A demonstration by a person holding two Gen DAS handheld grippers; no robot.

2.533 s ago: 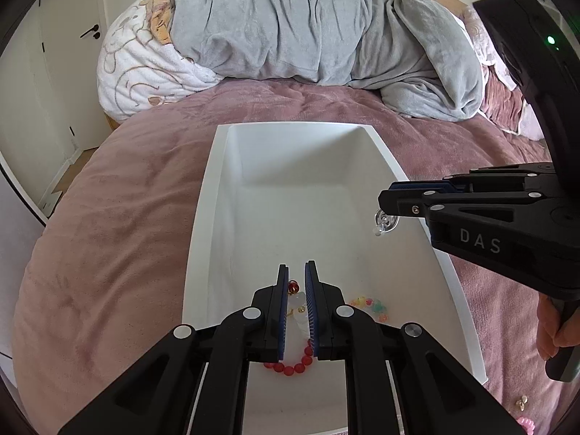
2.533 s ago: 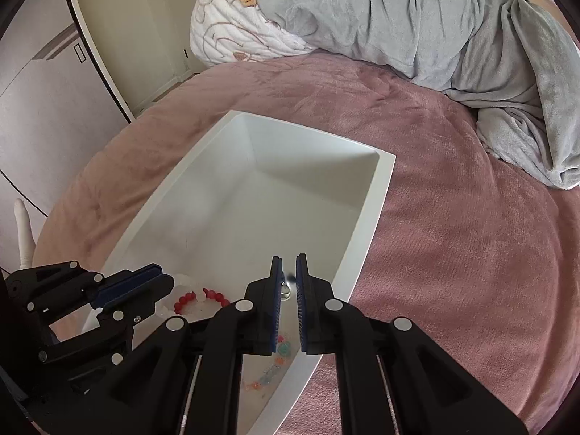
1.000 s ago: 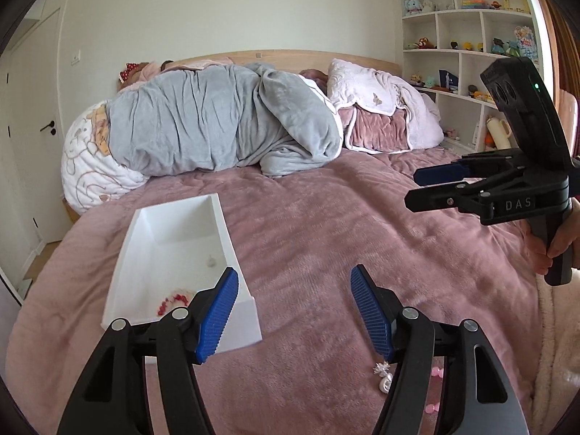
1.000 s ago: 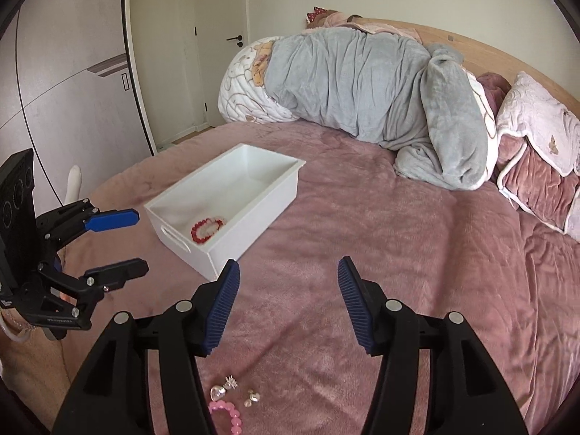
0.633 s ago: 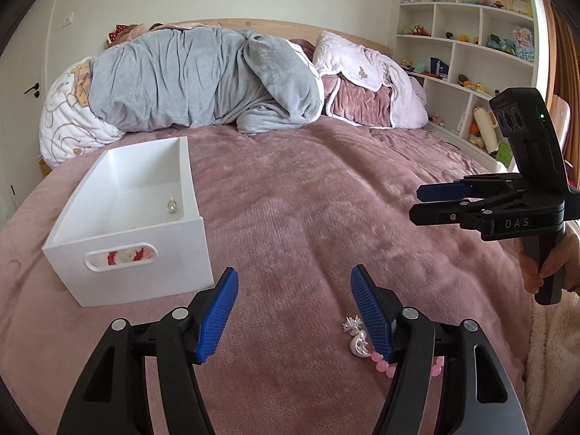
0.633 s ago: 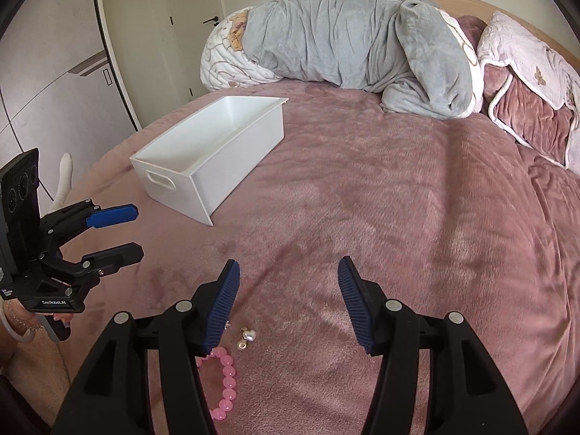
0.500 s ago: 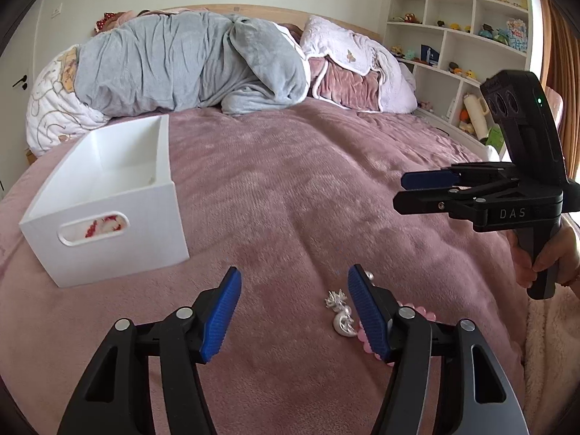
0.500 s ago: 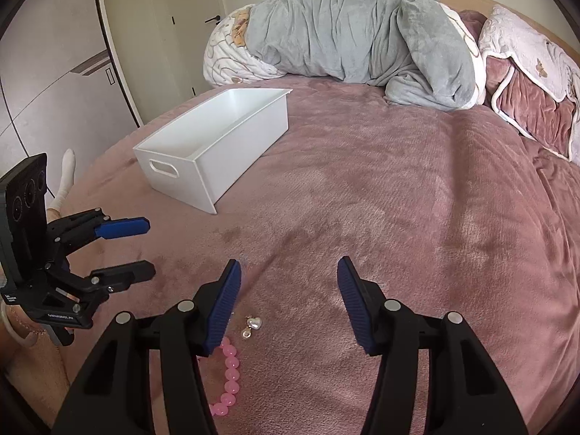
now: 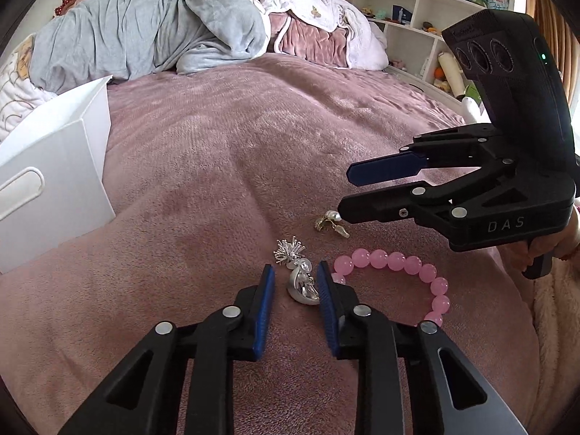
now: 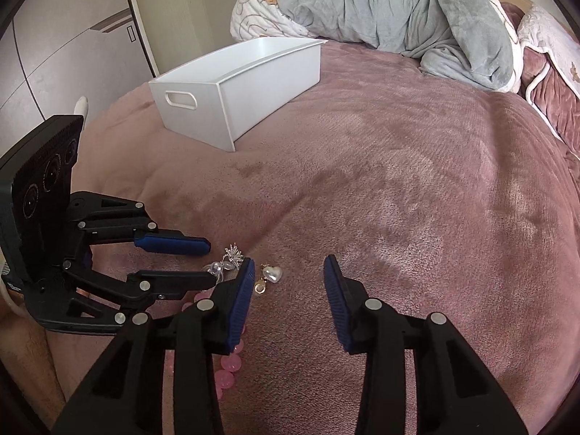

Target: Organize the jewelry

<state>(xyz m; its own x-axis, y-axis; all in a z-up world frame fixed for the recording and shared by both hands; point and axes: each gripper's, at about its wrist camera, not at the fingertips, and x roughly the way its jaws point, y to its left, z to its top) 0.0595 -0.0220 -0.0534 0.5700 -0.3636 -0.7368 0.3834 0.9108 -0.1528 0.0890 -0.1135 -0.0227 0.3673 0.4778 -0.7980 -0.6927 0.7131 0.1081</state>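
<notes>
On the mauve bedspread lie a silver brooch (image 9: 300, 282), a pink bead bracelet (image 9: 398, 264) and a pearl heart earring (image 9: 331, 222). My left gripper (image 9: 295, 282) is low on the bed with its jaws partly closed either side of the silver brooch, not clamped on it. My right gripper (image 10: 288, 272) is open just above the bed; the pearl heart earring (image 10: 272, 273) lies beside its left finger. The right gripper also shows in the left wrist view (image 9: 344, 190). The white bin (image 10: 250, 83) stands behind to the left.
A grey duvet (image 10: 391, 11) and pillows (image 9: 319, 25) are heaped at the head of the bed. Shelves with toys (image 9: 435, 7) stand at the right. A wardrobe and door (image 10: 90, 36) are at the left beyond the bed edge.
Both grippers left the white bin, opened and came down to the jewelry on the bedspread. The left jaws have narrowed around the silver brooch.
</notes>
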